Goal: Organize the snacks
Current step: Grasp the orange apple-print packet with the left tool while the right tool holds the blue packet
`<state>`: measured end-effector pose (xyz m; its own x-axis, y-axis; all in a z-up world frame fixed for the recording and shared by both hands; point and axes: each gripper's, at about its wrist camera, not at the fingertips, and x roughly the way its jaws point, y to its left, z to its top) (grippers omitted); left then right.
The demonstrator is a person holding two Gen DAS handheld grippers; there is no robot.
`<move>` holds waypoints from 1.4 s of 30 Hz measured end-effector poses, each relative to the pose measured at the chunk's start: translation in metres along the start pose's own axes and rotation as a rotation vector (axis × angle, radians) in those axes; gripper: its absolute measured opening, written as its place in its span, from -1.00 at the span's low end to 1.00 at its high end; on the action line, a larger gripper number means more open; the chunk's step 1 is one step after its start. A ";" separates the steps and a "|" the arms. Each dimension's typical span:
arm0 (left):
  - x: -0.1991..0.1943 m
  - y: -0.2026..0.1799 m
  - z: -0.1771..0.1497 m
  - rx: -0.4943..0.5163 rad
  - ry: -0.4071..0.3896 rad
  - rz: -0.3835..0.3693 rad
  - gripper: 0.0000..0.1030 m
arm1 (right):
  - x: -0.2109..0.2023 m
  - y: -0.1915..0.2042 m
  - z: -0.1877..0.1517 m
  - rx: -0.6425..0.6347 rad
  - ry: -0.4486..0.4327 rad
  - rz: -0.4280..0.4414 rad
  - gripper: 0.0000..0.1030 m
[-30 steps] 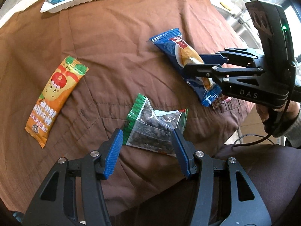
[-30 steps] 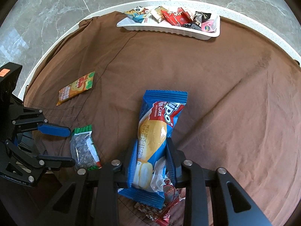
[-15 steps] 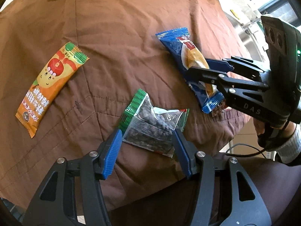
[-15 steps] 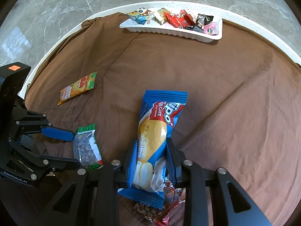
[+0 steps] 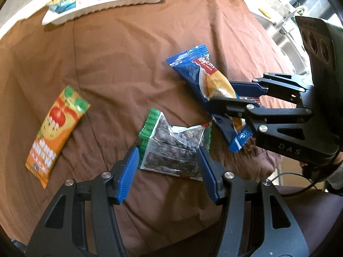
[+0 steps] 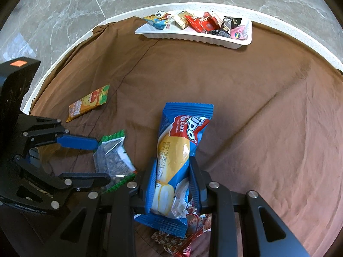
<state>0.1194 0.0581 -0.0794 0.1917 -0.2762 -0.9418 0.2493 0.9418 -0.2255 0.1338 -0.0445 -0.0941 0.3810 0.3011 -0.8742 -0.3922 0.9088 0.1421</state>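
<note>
My right gripper (image 6: 172,167) is shut on a blue roll-cake packet (image 6: 178,152), seen from the side in the left wrist view (image 5: 205,85). My left gripper (image 5: 167,160) is open, its blue fingers on either side of a clear green-edged bag of dark snacks (image 5: 171,150) lying on the brown cloth; the bag also shows in the right wrist view (image 6: 113,158). An orange apple-print packet (image 5: 55,126) lies to the left. A white tray (image 6: 193,35) with several wrapped snacks sits at the far edge.
A red and brown snack wrapper (image 6: 188,235) lies under the blue packet near the table's front edge. The round table's white rim (image 6: 64,55) and marble floor lie beyond the brown cloth (image 5: 128,53).
My left gripper has moved forward around the clear bag, and its view has tilted up to show the tray. The right gripper keeps its hold on the blue packet.
</note>
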 end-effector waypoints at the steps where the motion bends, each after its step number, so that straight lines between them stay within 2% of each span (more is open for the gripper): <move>1: 0.001 -0.001 0.002 -0.001 0.001 0.004 0.05 | 0.000 0.000 0.000 0.002 -0.001 0.001 -0.40; 8: 0.009 -0.003 0.009 0.015 0.005 0.002 0.09 | 0.001 -0.001 0.000 0.005 0.000 0.003 -0.40; 12: 0.011 -0.010 0.010 0.116 -0.008 0.049 0.11 | 0.004 -0.002 -0.001 0.006 0.008 0.005 -0.40; 14: 0.012 -0.013 0.013 0.163 -0.010 0.097 0.11 | 0.004 -0.002 0.000 0.005 0.010 0.005 -0.40; 18: 0.008 -0.009 0.021 0.167 -0.026 0.138 0.10 | 0.005 -0.002 0.001 0.007 0.011 0.006 -0.40; 23: -0.004 0.005 0.025 0.146 -0.069 0.168 0.10 | 0.005 -0.005 0.001 0.016 0.007 0.008 -0.40; 29: -0.012 0.044 0.015 0.148 -0.062 0.278 0.10 | 0.005 -0.006 0.001 0.018 0.006 0.012 -0.40; 35: -0.011 0.072 0.011 0.170 -0.050 0.348 0.10 | 0.009 -0.005 0.002 0.017 0.015 0.012 -0.39; 42: -0.007 0.103 0.014 0.128 -0.040 0.276 0.19 | 0.011 -0.006 0.005 0.018 0.016 0.012 -0.39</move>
<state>0.1572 0.1537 -0.0926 0.3056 -0.0234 -0.9519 0.2999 0.9512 0.0729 0.1442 -0.0458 -0.1024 0.3628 0.3077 -0.8796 -0.3816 0.9102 0.1610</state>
